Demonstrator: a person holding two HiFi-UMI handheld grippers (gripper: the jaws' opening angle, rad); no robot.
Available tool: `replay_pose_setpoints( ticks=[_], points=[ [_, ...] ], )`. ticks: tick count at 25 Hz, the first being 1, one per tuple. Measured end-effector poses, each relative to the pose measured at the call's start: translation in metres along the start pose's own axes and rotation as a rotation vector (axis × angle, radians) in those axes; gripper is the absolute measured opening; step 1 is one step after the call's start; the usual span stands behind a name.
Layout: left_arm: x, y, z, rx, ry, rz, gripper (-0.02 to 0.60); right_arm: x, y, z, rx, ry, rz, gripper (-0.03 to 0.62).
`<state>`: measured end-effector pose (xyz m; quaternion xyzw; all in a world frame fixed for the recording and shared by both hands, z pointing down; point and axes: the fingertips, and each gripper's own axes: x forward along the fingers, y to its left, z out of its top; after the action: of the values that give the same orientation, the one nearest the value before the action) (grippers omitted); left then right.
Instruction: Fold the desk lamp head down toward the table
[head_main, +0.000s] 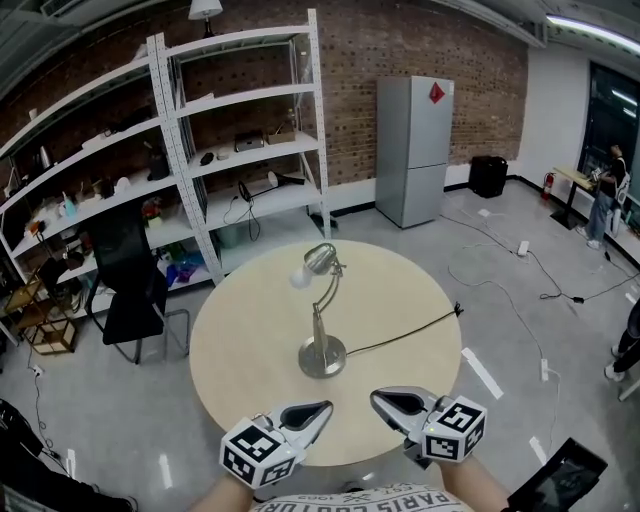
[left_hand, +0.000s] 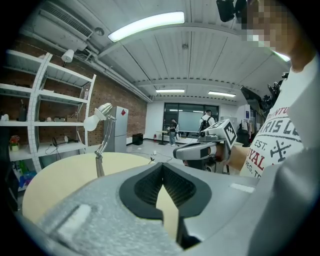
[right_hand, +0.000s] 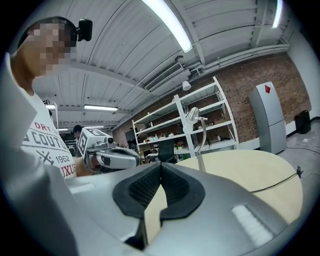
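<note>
I am holding the left gripper (head_main: 322, 410) over the table's (head_main: 235, 340) near edge, jaws pressed together on nothing, likely readying a reach. The lamp (head_main: 322, 330) is standing mid-table, well apart, head (head_main: 319, 259) raised. The right gripper (head_main: 380, 400) is mirroring it, likewise closed and empty

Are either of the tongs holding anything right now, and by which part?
Nothing is held. The left tongs and right tongs are both shut and empty, by the near edge of the table, short of the desk lamp.
</note>
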<state>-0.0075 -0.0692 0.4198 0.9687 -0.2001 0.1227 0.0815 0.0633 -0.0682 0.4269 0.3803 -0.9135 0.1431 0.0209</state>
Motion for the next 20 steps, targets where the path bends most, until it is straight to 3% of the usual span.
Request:
replay_pose_setpoints(
  ticks=[8, 18, 19, 20],
  points=[
    [0.031, 0.055, 0.031, -0.005, -0.022, 0.115, 0.002, 0.025, -0.053, 0.030, -0.023, -0.009, 0.054, 0.003],
    [0.056, 0.075, 0.045, 0.062, -0.008, 0.127, 0.005, 0.037, -0.090, 0.040, -0.041, -0.026, 0.108, 0.003],
    [0.056, 0.078, 0.047, 0.069, -0.003, 0.129, 0.054, 0.039, -0.090, 0.039, -0.041, -0.022, 0.114, 0.003],
    [0.056, 0.081, 0.049, 0.075, 0.003, 0.133, 0.058, 0.041, -0.090, 0.039, -0.044, -0.017, 0.121, 0.003]
  ],
)
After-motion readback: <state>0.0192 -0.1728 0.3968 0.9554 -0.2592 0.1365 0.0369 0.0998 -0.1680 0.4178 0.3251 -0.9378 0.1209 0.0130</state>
